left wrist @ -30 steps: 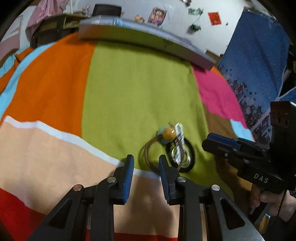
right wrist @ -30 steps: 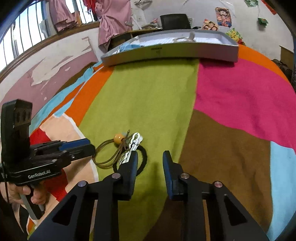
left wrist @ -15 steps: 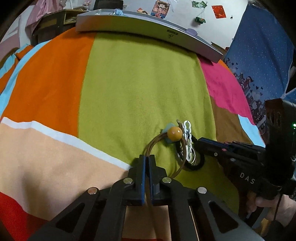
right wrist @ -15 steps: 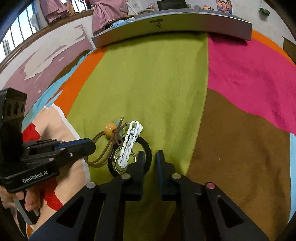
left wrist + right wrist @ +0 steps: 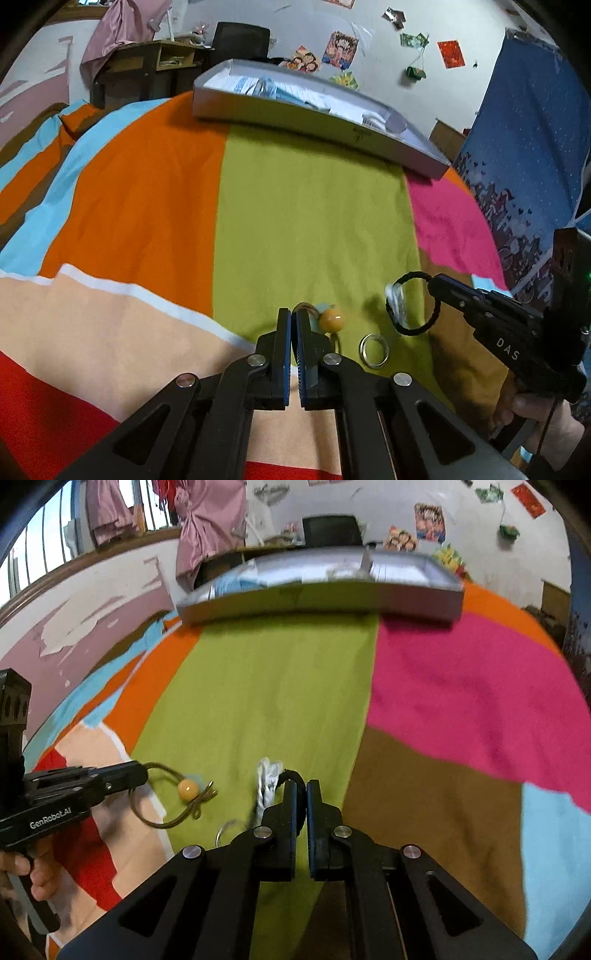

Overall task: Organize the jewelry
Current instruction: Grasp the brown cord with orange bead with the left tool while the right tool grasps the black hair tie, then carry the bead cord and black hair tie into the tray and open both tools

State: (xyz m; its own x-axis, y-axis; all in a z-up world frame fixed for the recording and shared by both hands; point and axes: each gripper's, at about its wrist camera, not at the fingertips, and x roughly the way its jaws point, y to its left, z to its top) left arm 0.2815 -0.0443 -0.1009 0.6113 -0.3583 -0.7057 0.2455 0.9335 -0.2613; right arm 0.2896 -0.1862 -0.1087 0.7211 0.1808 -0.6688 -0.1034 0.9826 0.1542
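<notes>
two pieces have come off the pile in the last second: my left tool [image 5: 293, 325] has pinched shut on the brown cord bracelet [image 5: 168, 812] with its amber bead [image 5: 331, 319], my right tool [image 5: 302, 794] on the black hair tie [image 5: 413, 302] carrying the white clip [image 5: 267, 777]. both are lifted apart, so the tangle is undone; only the silver ring [image 5: 374, 350] lies on the bedspread [image 5: 314, 221], the grey tray [image 5: 314, 110] well beyond.

Brown cord bracelet [image 5: 173, 805] and black band [image 5: 413, 306] lifted; silver ring [image 5: 373, 350] flat.
</notes>
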